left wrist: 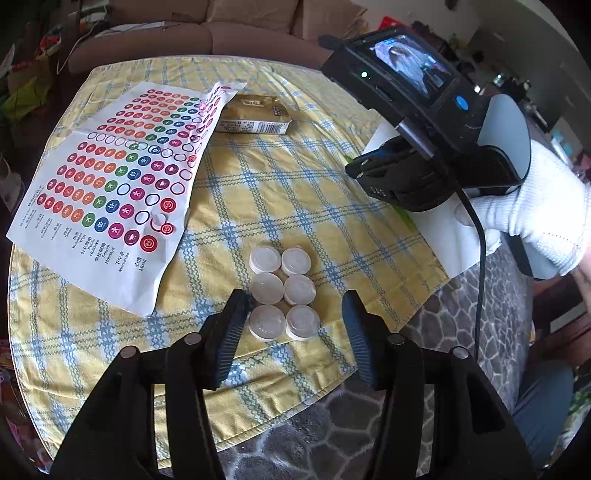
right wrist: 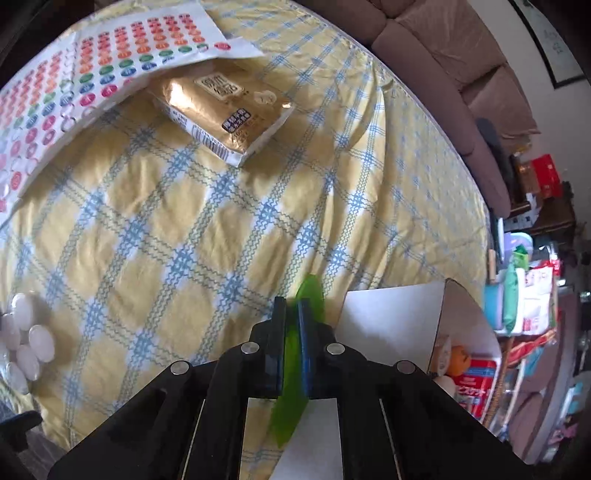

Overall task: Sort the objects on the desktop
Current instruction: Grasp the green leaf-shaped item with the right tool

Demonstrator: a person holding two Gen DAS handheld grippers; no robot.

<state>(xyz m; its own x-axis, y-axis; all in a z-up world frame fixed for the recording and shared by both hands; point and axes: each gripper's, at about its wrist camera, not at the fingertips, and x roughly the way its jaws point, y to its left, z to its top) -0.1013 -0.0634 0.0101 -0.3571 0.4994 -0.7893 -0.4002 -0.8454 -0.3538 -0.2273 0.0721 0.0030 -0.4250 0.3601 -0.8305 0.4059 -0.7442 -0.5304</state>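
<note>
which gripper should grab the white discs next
Left. The left gripper is open with the white discs right between its fingers; the right gripper is shut on a green piece, off beside them.

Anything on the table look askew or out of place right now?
The colourful round-sticker sheet lies crooked, its far corner propped up on the gold foil packet instead of flat on the yellow checked tablecloth. Several stickers are missing, leaving empty rings.

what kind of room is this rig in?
Most likely a home living room. A brown sofa sits behind the table, which wears a yellow plaid cloth. Shelves crammed with household packages stand to one side, and a patterned rug covers the floor.
</note>
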